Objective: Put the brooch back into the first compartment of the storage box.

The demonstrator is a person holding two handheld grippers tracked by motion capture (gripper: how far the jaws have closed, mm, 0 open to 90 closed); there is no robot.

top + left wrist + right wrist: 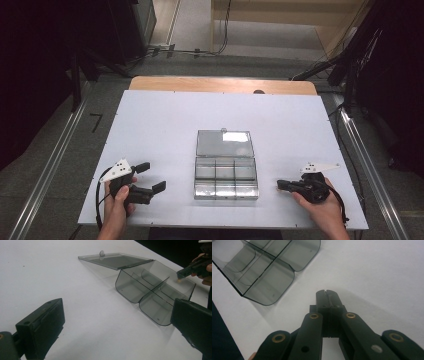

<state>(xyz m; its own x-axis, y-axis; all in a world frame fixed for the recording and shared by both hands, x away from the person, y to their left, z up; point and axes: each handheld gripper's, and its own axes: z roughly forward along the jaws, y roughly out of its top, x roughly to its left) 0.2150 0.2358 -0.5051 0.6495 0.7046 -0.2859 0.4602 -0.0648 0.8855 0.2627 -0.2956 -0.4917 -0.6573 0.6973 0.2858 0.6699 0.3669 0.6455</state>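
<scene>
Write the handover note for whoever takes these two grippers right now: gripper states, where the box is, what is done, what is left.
Left gripper: open, holding nothing, resting near the table's front left, jaws pointing toward the box.
Right gripper: shut with nothing between the jaws, at the front right, tips pointing at the box but apart from it.
Clear compartment box: at the table's centre, lid swung fully open and lying flat behind it. The compartments look empty.
Done: box is open.
Left: nothing is loaded, and neither gripper touches the box. Closing the lid looks like the likely next move, though that is a guess.
</scene>
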